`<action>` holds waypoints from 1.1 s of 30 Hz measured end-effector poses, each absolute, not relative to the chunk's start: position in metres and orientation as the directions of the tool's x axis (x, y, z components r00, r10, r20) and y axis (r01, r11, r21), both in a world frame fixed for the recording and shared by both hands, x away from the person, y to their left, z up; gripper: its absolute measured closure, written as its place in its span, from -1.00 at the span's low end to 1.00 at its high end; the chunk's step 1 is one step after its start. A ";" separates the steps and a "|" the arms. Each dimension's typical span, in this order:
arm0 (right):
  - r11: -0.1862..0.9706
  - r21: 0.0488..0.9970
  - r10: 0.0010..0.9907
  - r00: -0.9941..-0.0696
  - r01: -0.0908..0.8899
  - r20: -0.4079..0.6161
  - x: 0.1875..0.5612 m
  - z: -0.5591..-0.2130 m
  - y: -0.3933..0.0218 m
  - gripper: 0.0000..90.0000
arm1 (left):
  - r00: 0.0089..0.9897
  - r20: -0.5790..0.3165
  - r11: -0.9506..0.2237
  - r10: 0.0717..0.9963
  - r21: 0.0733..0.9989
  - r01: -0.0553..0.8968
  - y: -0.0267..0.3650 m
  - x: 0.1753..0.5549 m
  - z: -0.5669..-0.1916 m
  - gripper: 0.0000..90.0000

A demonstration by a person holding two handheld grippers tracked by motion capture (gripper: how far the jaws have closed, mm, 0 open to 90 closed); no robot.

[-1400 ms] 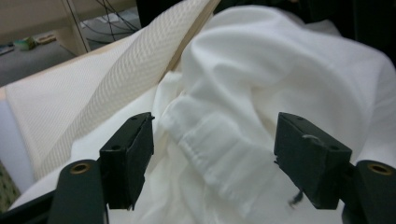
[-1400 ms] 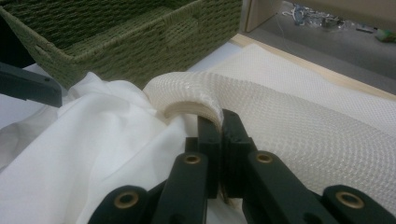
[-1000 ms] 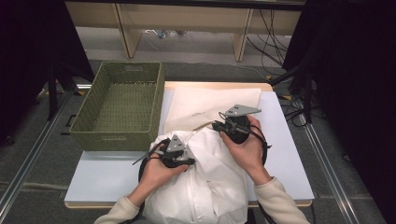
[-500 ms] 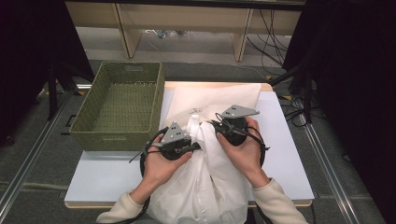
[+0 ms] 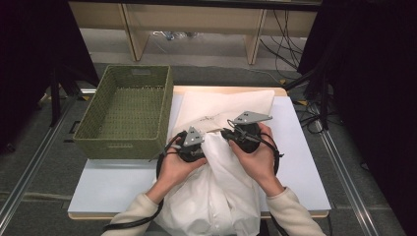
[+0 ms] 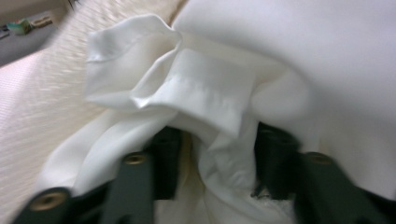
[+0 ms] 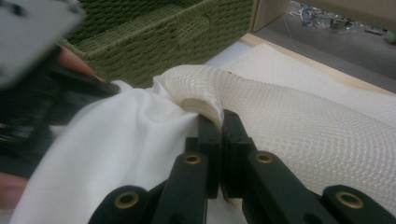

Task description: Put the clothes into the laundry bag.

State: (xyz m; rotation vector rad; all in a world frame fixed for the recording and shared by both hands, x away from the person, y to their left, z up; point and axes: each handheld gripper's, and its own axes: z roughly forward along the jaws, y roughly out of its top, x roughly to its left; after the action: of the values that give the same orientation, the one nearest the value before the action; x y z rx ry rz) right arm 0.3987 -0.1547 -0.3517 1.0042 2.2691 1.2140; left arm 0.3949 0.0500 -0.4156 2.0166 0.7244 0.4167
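A cream mesh bag lies flat on the white table, its near edge lifted. My right gripper is shut on that lifted edge, and the right gripper view shows the mesh bag curling over the closed jaws of the right gripper. A white garment is heaped between the person's forearms. My left gripper is shut on a bunched fold of this white garment, close against the bag's edge. The cloth fills the gap between the left gripper's jaws.
A green woven basket stands on the table's left side, close to the left hand, and its wall rises just behind the bag edge. Bare table surface lies right of the bag. Cables trail on the floor at the right.
The left gripper has carried the garment's fold up and to the right, from beside the heap to the bag edge held by the right gripper. The right gripper has barely moved.
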 end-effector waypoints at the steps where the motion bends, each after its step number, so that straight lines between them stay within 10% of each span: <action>1: 0.367 0.830 0.745 -0.667 0.420 0.009 0.399 -0.352 -0.156 0.98 | 0.776 0.003 -0.404 0.631 0.855 0.326 0.055 0.390 -0.410 0.01; 15: 0.372 0.831 0.747 -0.664 0.414 -0.003 0.399 -0.350 -0.157 0.98 | 0.762 0.045 -0.472 0.646 0.809 0.352 0.094 0.376 -0.422 -0.34; 21: 0.375 0.828 0.742 -0.670 0.418 0.002 0.400 -0.351 -0.159 0.97 | 0.777 0.010 -0.519 0.629 0.750 0.411 0.077 0.392 -0.461 -0.03; 27: 0.372 0.829 0.744 -0.668 0.417 0.001 0.401 -0.352 -0.158 0.98 | 0.764 -0.064 -0.450 0.642 0.775 0.444 0.081 0.388 -0.451 0.70; 33: 0.365 0.833 0.750 -0.662 0.415 0.002 0.402 -0.352 -0.158 0.98 | 0.761 -0.188 -0.248 0.621 0.874 0.418 0.086 0.364 -0.410 0.80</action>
State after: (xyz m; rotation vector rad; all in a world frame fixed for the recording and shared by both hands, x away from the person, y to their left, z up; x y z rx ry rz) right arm 0.4020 -0.1580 -0.3522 1.0175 2.2518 1.2097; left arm 0.3635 0.0862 -0.4102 1.8829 0.7960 0.2361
